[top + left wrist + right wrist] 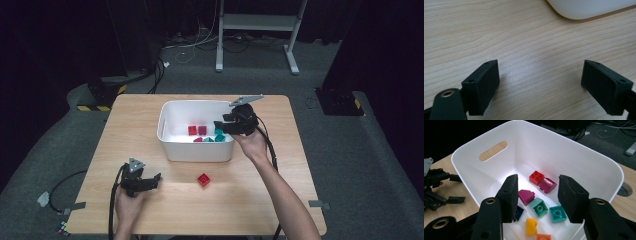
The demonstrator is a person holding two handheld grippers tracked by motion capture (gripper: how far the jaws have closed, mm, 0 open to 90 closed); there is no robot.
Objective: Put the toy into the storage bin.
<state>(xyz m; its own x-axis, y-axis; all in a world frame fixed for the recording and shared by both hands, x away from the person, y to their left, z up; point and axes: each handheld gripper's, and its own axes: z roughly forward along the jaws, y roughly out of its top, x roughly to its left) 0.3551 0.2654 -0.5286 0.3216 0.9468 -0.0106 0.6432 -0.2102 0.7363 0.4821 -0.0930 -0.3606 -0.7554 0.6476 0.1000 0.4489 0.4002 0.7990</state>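
A white bin [164, 120] stands mid-table with several bricks in it. My right gripper [219, 127] hovers over the bin's right side, open and holding nothing. In the right gripper view, below its jaws [538, 192], lie a red brick [536, 177], two magenta pieces [526, 196], two teal bricks [538, 206], a yellow one [531, 226], an orange one [543, 237] and a dark blue one [519, 212] partly hidden by a jaw. A lone red brick [203, 179] sits on the table in front of the bin. My left gripper [156, 181] rests left of it, open over bare wood [541, 70].
The wooden table [125, 130] has free room on both sides of the bin. The bin's corner [594, 8] shows at the top of the left gripper view. Cables and a metal stand [257, 22] are on the floor beyond the table.
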